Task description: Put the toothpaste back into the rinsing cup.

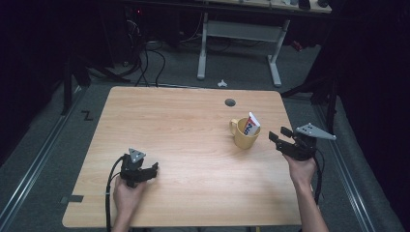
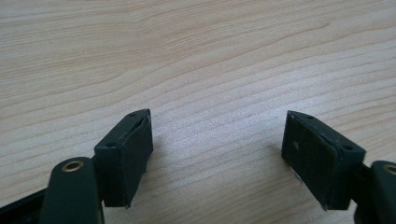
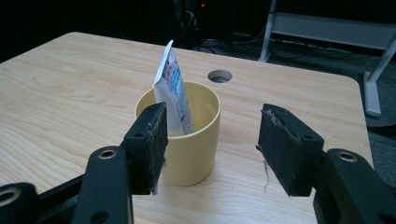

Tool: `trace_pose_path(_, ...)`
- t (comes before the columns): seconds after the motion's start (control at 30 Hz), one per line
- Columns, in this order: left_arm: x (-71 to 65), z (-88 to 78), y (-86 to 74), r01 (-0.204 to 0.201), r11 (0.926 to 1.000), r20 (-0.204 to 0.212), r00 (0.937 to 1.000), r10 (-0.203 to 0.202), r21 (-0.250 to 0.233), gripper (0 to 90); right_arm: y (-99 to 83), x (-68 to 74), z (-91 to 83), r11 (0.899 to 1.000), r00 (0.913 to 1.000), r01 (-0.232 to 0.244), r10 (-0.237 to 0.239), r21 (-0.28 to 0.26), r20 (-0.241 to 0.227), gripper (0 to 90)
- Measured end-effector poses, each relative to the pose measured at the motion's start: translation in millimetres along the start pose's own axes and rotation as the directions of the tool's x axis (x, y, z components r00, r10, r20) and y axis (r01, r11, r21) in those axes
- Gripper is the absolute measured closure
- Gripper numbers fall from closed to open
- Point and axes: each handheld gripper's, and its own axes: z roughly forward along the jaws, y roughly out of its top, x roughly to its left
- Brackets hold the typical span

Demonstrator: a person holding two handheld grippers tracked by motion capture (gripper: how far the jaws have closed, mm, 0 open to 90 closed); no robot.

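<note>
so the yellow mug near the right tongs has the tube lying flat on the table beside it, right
Not quite. The tube is not lying on the table; it stands tilted inside the yellow mug, as the right gripper view shows. The mug is indeed near the right tongs, which are open.

Lab or workshop recording bay, dark surround. Light wood-grain table (image 1: pixel 193 125) with round cable port (image 1: pixel 230 102), far beyond right gripper's jaws. Grey carpet floor (image 1: pixel 183 67); metal floor rails (image 1: pixel 38 159) along both table sides. White steel-legged bench frame (image 1: pixel 241 36) ahead of jaws, past table's far edge. Loose black cables (image 1: pixel 150 63) trailing on floor beside dark equipment with small red indicator light (image 1: pixel 139 10). No domestic furnishings; bare test-bench setup.
</note>
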Motion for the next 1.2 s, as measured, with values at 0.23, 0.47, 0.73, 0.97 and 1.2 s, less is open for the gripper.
trace_pose_path(0.23,0.0,0.0,0.0,0.0,1.0,0.0,1.0,0.0,0.0,25.1,-3.7,0.0,-5.6,1.0,1.0,-0.007,0.007,-0.007,0.001,43.1)
trace_pose_path(0.47,0.0,0.0,0.0,0.0,1.0,0.0,1.0,0.0,0.0,25.1,-9.1,-0.5,-9.3,1.0,0.9999,-0.014,0.014,-0.008,0.003,43.4)
trace_pose_path(0.73,0.0,0.0,0.0,0.0,1.0,0.0,1.0,0.0,0.0,25.1,-15.2,0.0,-12.7,1.0,0.9998,-0.022,0.022,-0.008,0.001,43.8)
trace_pose_path(0.97,0.0,0.0,0.0,0.0,1.0,0.0,1.0,0.0,0.0,25.1,-21.1,1.2,-15.4,1.0,0.9996,-0.029,0.029,-0.01,0.0,44.2)
trace_pose_path(1.2,0.0,0.0,0.0,0.0,1.0,0.0,1.0,0.0,0.0,25.1,-27.1,2.2,-17.4,0.999,0.9994,-0.034,0.034,-0.008,-0.003,44.5)
